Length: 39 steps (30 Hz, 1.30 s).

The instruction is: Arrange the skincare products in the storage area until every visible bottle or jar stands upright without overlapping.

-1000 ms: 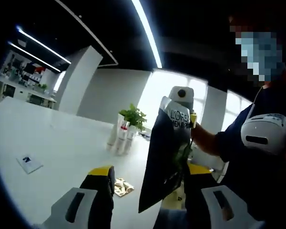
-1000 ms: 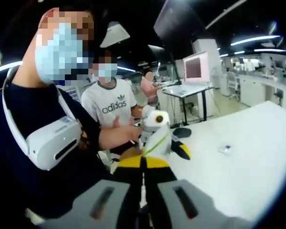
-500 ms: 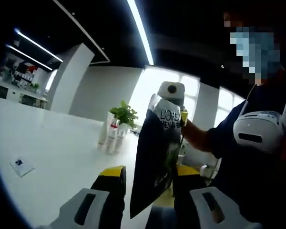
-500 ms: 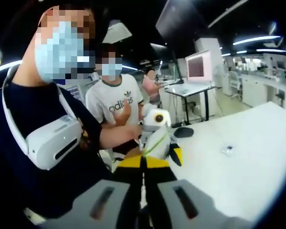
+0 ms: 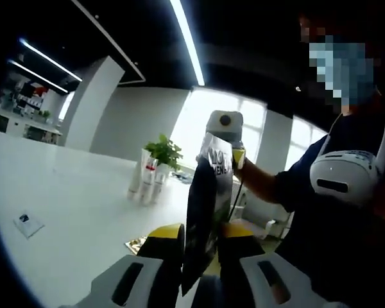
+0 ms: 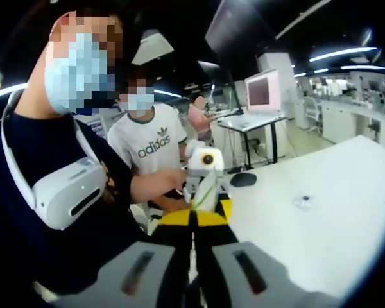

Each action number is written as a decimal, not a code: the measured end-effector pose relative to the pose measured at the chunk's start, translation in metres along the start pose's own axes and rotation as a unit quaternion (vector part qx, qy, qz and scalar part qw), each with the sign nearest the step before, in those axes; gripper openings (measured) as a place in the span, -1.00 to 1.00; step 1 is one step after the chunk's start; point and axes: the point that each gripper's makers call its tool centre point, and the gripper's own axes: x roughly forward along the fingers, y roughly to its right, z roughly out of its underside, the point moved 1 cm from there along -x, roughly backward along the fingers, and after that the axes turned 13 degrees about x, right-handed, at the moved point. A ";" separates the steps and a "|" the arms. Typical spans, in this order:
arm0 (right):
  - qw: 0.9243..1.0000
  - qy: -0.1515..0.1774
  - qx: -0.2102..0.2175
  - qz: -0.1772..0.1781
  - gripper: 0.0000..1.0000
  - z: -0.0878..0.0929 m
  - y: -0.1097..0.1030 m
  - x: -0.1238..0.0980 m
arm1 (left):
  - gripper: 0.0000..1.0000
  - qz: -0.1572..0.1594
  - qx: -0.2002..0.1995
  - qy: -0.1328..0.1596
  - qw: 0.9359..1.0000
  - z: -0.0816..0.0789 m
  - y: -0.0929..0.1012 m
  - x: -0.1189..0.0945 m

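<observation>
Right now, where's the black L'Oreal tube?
Left gripper view, centre: the black L'Oreal tube stands between the left hand-held gripper jaws, right of the white tubes.

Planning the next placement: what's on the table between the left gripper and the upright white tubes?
In the left gripper view, a small gold wrapper lies between the left gripper and white tubes.

Open office with a dark ceiling crossed by long light strips point(image 5: 186, 40), a white pillar point(image 5: 97, 102) and bright windows point(image 5: 199, 125) behind. Broad white tabletop point(image 5: 64, 192) (potted plant point(image 5: 162, 151) at its far edge). Elsewhere a standing desk point(image 6: 253, 122) bearing a pink-lit monitor point(image 6: 264, 88).
</observation>
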 end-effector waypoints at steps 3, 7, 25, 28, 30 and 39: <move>1.000 0.000 -0.002 0.003 -1.00 0.001 0.001 0.000 | -0.71 0.004 0.006 -0.004 1.000 0.001 0.003 0.001; 1.000 0.006 0.002 0.009 -1.00 0.001 0.005 -0.003 | -0.86 0.010 0.014 -0.003 1.000 -0.001 0.008 0.001; 0.998 0.038 0.033 0.030 -1.00 0.010 0.023 -0.010 | -0.99 0.007 0.006 -0.027 1.000 0.004 0.014 0.002; 0.998 0.048 0.030 0.026 -1.00 0.009 0.022 -0.010 | -0.99 0.002 0.002 -0.026 1.000 0.003 0.013 0.002; 0.998 0.052 0.017 0.029 -0.99 0.010 0.024 -0.010 | -1.00 0.004 -0.005 -0.027 1.000 0.004 0.013 0.001; 0.997 0.070 0.024 0.034 -0.69 0.008 0.030 -0.013 | -1.00 0.009 -0.014 -0.038 0.999 0.006 0.014 0.003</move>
